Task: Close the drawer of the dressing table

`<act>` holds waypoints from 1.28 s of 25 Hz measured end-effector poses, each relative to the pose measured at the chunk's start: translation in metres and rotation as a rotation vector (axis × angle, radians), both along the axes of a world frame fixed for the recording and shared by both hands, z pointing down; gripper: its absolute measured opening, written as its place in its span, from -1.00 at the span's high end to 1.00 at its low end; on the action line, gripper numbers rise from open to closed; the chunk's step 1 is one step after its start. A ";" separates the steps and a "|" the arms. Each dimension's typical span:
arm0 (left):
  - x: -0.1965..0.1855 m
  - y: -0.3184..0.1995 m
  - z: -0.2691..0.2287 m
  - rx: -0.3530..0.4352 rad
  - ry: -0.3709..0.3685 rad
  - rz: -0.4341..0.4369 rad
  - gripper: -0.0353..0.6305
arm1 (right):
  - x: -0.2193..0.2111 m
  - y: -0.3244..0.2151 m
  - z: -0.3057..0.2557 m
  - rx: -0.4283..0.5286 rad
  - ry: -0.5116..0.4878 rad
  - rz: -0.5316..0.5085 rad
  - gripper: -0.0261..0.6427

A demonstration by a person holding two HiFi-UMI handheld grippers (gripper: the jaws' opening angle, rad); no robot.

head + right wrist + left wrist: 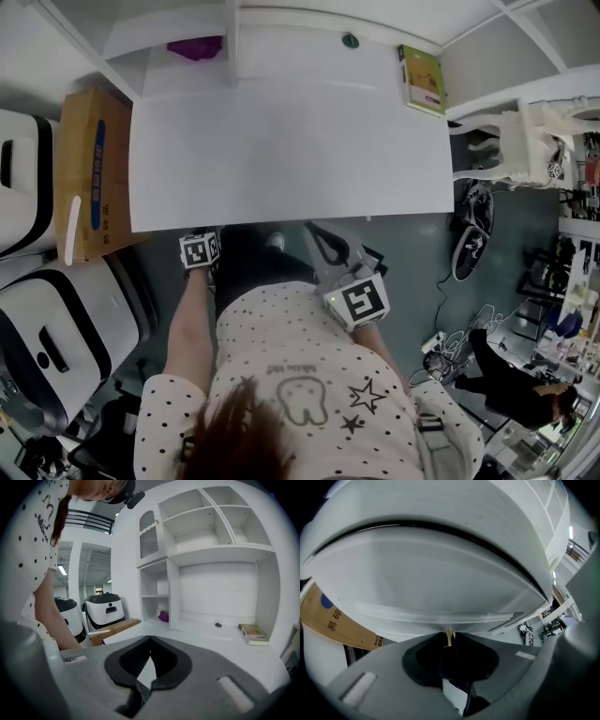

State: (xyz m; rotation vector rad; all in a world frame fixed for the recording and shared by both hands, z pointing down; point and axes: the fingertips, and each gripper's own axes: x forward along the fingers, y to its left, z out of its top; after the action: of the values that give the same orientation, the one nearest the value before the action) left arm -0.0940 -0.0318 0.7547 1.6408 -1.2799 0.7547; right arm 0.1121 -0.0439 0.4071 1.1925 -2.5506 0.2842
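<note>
- A cardboard box (89,169) stands against the desk's (281,141) left edge.
- The left gripper (449,633) is at the desk's front edge near the left corner, its jaws pinched narrow on a small gold knob (449,638).
- That knob sits on the white drawer (440,588), just under the desktop.
- The right gripper (150,638) hovers off the front edge, jaws together and empty.
- A book (422,80) lies at the back right corner.

Left of dressing table (281,141), box (89,169); book (422,80) atop.
</note>
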 end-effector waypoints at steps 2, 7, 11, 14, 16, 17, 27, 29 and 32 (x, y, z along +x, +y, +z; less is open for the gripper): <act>0.000 0.000 -0.002 0.003 -0.004 0.004 0.66 | 0.002 0.000 -0.003 0.002 -0.002 0.007 0.94; -0.004 -0.003 -0.009 0.033 -0.007 -0.012 0.67 | 0.005 0.002 -0.008 0.011 -0.006 0.023 0.94; -0.003 -0.001 -0.008 0.045 -0.017 -0.011 0.69 | 0.008 0.005 -0.009 0.020 0.000 0.031 0.94; -0.004 -0.003 -0.011 0.060 -0.017 -0.013 0.71 | 0.012 0.007 -0.008 0.026 -0.005 0.044 0.94; -0.005 -0.006 -0.015 0.072 -0.013 -0.028 0.80 | 0.014 0.008 -0.011 0.025 -0.008 0.055 0.94; -0.007 -0.006 -0.016 0.076 -0.017 -0.032 0.85 | 0.015 0.008 -0.012 0.025 -0.008 0.058 0.94; -0.007 -0.005 -0.026 0.103 -0.051 -0.023 0.91 | 0.023 0.017 -0.011 0.057 -0.026 0.068 0.94; -0.007 -0.005 -0.031 0.109 -0.061 -0.026 0.91 | 0.024 0.018 -0.013 0.056 -0.030 0.070 0.94; -0.006 -0.004 -0.036 0.130 -0.070 -0.024 0.91 | 0.024 0.021 -0.017 0.054 -0.034 0.073 0.94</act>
State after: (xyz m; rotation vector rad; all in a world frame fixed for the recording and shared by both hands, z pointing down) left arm -0.1004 -0.0362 0.7185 1.7122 -1.4216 0.7328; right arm 0.1362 -0.0230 0.3900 1.3141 -2.5624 0.2563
